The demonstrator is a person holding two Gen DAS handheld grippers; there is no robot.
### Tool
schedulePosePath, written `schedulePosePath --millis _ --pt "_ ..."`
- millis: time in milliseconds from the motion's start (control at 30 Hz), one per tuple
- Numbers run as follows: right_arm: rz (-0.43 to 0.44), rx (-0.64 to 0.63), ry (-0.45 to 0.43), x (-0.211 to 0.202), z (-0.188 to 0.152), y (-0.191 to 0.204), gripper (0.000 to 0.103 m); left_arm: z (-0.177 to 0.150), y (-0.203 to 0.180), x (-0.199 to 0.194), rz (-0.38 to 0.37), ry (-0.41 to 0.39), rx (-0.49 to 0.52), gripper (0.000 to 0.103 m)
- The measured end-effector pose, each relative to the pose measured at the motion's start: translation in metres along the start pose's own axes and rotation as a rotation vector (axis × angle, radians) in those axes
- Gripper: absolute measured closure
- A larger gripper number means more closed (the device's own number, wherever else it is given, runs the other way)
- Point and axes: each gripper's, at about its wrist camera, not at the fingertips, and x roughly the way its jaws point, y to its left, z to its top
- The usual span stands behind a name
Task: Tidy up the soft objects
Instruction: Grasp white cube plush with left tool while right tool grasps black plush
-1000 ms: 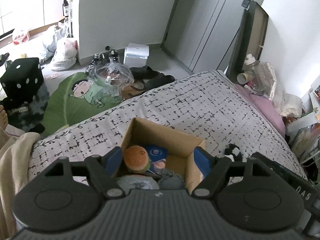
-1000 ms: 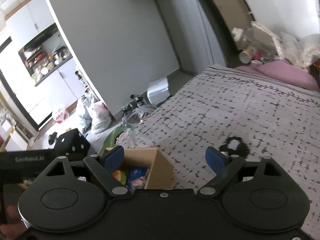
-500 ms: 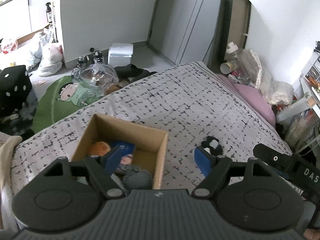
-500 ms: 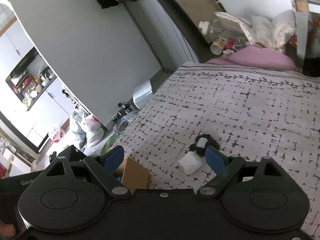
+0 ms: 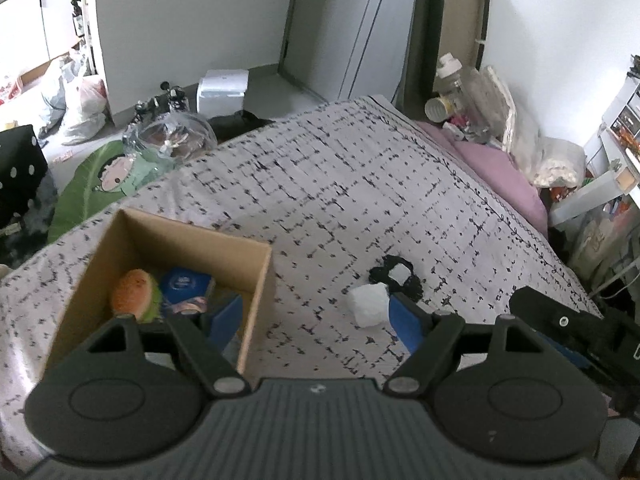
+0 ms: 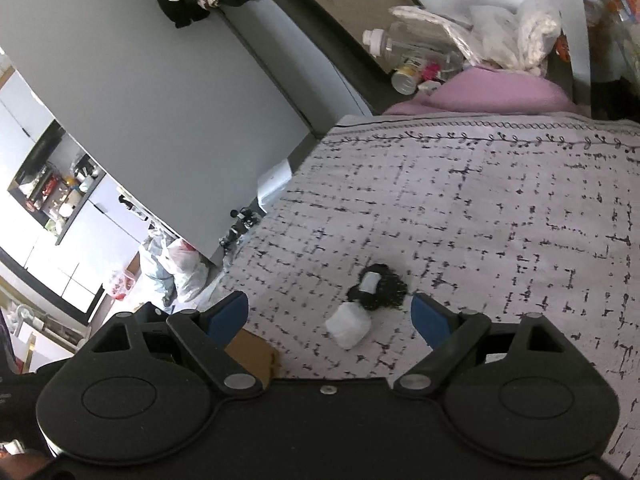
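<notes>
An open cardboard box [image 5: 256, 280] sits on the patterned bedspread [image 5: 360, 184] and holds an orange plush burger [image 5: 134, 290] and a blue round item [image 5: 186, 286]. A white soft lump [image 5: 368, 306] and a black fuzzy item with a white tag [image 5: 396, 276] lie on the bed right of the box. My left gripper [image 5: 316, 320] is open and empty above the box's right wall. My right gripper [image 6: 330, 314] is open and empty, with the white lump [image 6: 347, 325] and the black item [image 6: 378, 290] between its fingers' line. A box corner [image 6: 256, 354] shows there.
A pink pillow [image 5: 500, 176] and bottles and bags [image 5: 472, 92] lie past the bed's far right edge. On the floor to the left are a green cartoon mat [image 5: 100, 184], plastic bags [image 5: 80, 100] and a white box [image 5: 222, 90]. The other gripper's body [image 5: 580, 332] is at the right.
Both grippers have swung right, from over the box towards the white lump and black item, which now show fully. Both stay open.
</notes>
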Motion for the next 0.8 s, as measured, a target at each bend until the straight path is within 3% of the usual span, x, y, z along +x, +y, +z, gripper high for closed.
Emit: schedulePosePath --millis 433,800 --pt "-0.022 0.122 0.019 0.026 0.003 -0.041 0.017 -0.005 -0.031 0.065 -0.034 0.069 -0.011 0.024" --pt "-0.038 0.165 0.072 0.078 0.004 -0.051 0.031 -0.009 -0.034 0.123 -0.043 0.128 -0.05 0.025"
